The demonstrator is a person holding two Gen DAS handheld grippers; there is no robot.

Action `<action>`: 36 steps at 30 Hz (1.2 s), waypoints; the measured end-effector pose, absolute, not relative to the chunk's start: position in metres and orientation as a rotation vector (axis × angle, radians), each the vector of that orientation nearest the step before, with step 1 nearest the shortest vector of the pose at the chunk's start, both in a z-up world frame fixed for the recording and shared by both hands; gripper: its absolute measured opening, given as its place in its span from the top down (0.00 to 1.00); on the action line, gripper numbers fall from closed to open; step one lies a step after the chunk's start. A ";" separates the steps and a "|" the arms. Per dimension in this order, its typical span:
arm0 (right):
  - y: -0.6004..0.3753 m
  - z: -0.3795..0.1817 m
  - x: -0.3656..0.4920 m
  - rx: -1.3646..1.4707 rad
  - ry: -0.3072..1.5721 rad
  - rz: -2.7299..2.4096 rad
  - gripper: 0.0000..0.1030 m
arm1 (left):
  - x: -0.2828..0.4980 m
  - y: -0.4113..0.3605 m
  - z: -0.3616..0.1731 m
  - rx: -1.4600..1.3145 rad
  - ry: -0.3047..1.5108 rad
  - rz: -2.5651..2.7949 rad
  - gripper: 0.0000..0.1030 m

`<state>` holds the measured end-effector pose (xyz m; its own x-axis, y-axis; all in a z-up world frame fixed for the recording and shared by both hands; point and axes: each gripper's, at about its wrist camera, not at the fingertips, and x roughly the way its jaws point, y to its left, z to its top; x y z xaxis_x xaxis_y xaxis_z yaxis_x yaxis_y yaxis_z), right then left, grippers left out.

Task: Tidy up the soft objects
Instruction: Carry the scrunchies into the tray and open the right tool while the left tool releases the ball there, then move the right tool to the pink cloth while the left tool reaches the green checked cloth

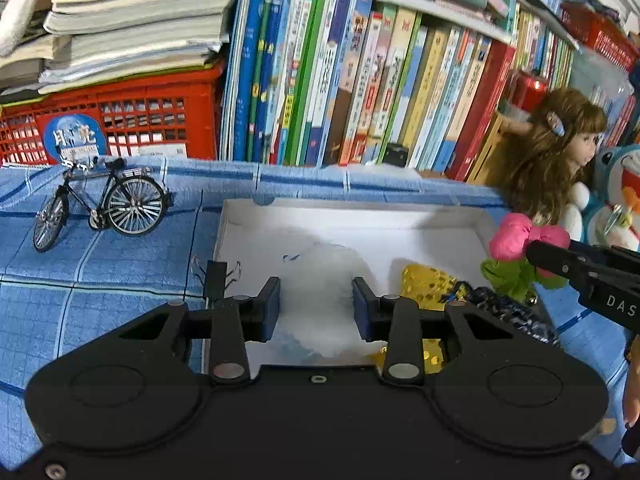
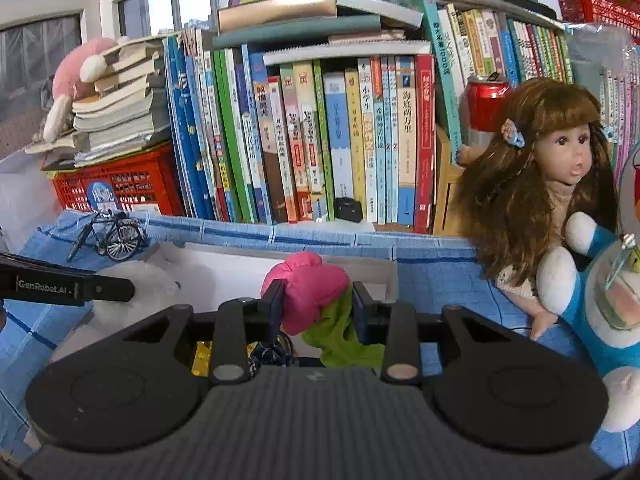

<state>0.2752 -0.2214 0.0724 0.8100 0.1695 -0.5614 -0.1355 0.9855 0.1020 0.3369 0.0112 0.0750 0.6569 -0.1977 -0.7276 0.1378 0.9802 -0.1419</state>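
My left gripper (image 1: 317,306) is shut on a white fluffy soft thing (image 1: 320,276) and hangs over a shallow white box (image 1: 360,216) on the blue checked cloth. In the box lie a yellow sequinned piece (image 1: 424,280) and a dark blue patterned piece (image 1: 504,308). At the box's right edge my right gripper (image 2: 318,304) is shut on a pink and green soft toy (image 2: 308,288). That toy (image 1: 520,236) and the right gripper (image 1: 534,250) also show in the left wrist view. In the right wrist view the left gripper (image 2: 130,289) comes in from the left with the white fluff (image 2: 152,280).
A model bicycle (image 1: 104,208) stands on the cloth left of the box. Behind are a row of upright books (image 1: 360,80) and a red crate (image 1: 120,120) stacked with books. A long-haired doll (image 2: 540,184), a blue and white plush (image 2: 600,312) and a red can (image 2: 486,104) stand at the right.
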 end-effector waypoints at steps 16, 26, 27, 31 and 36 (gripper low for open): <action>-0.222 0.061 0.280 0.152 0.666 0.227 0.37 | 0.336 0.006 0.074 -0.053 0.850 -0.198 0.60; -0.211 0.095 0.251 0.152 0.597 0.277 0.24 | 0.304 0.004 0.104 -0.011 0.784 -0.213 0.33; -0.209 0.099 0.246 0.145 0.589 0.282 0.24 | 0.298 0.003 0.108 -0.004 0.775 -0.219 0.32; -0.202 0.112 0.226 0.119 0.570 0.304 0.22 | 0.273 0.000 0.121 0.021 0.748 -0.241 0.28; -0.198 0.126 0.194 0.087 0.541 0.333 0.19 | 0.238 -0.002 0.133 0.027 0.725 -0.279 0.26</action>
